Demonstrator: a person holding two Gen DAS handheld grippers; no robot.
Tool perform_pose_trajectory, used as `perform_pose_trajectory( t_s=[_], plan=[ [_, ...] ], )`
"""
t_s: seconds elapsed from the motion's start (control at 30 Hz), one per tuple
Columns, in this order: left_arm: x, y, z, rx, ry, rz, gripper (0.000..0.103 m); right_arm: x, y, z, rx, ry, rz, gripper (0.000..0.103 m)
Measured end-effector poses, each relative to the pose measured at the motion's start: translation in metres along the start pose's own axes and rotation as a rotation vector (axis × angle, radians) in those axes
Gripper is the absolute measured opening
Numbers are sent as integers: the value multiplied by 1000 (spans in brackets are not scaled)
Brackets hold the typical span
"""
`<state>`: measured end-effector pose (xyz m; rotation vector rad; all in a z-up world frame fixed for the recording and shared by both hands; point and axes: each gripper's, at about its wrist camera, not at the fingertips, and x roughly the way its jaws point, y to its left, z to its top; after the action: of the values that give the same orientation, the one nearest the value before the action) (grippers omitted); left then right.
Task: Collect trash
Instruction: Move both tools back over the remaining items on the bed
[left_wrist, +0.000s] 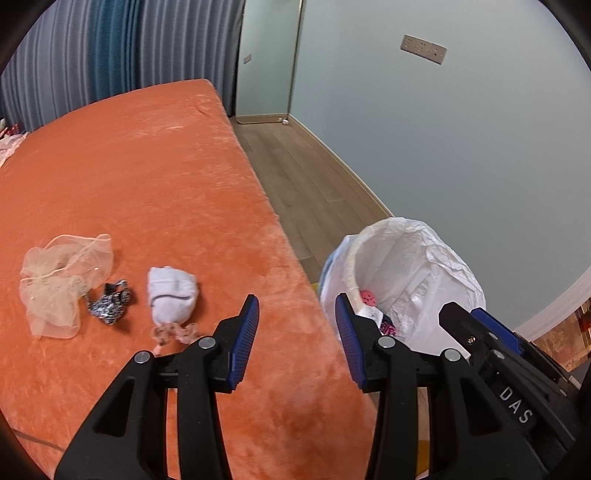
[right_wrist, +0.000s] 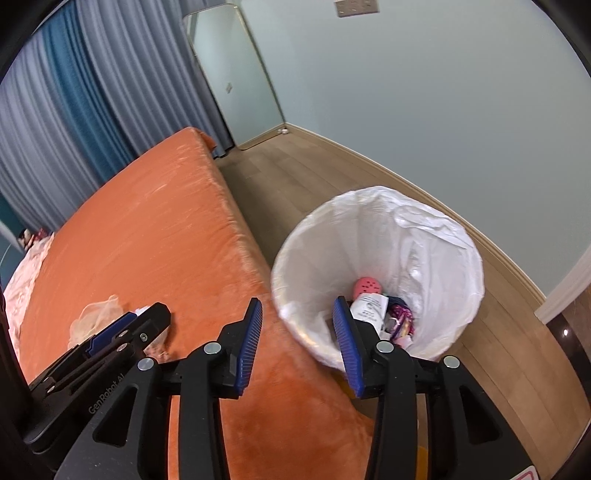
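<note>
Both claws, the left gripper (left_wrist: 297, 326) and the right gripper (right_wrist: 297, 326), were held spread with nothing between them. The trash bin (right_wrist: 424, 236) stood upright, mouth upward, just ahead-right of the right gripper; a white bundle (left_wrist: 171, 293) lay ahead-left of the left gripper, lengthwise away from it.

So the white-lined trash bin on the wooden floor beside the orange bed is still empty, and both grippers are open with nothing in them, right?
Not quite: the white-lined trash bin is not empty. The right wrist view shows a pink perforated piece, a printed paper slip and a purple wrapper at its bottom. The rest holds: it stands on the wooden floor beside the orange bed, and the left gripper and right gripper are open, holding nothing.
</note>
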<state>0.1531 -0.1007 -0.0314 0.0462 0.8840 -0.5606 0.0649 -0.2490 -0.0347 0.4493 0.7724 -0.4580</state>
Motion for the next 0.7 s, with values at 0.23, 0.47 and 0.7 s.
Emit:
perform_pose_trajectory(
  t_s=[0.23, 0.47, 0.7],
  plan=[
    [-19, 33, -7, -57, -16, 40, 41, -5, 33, -7, -61, 6, 29, 43],
    [-36, 64, -16, -108, -28, 73, 44, -10, 66, -18, -133, 8, 55, 47],
    [-51, 98, -29, -171, -31, 106, 53, -18, 97, -29, -213, 8, 69, 52]
  ],
)
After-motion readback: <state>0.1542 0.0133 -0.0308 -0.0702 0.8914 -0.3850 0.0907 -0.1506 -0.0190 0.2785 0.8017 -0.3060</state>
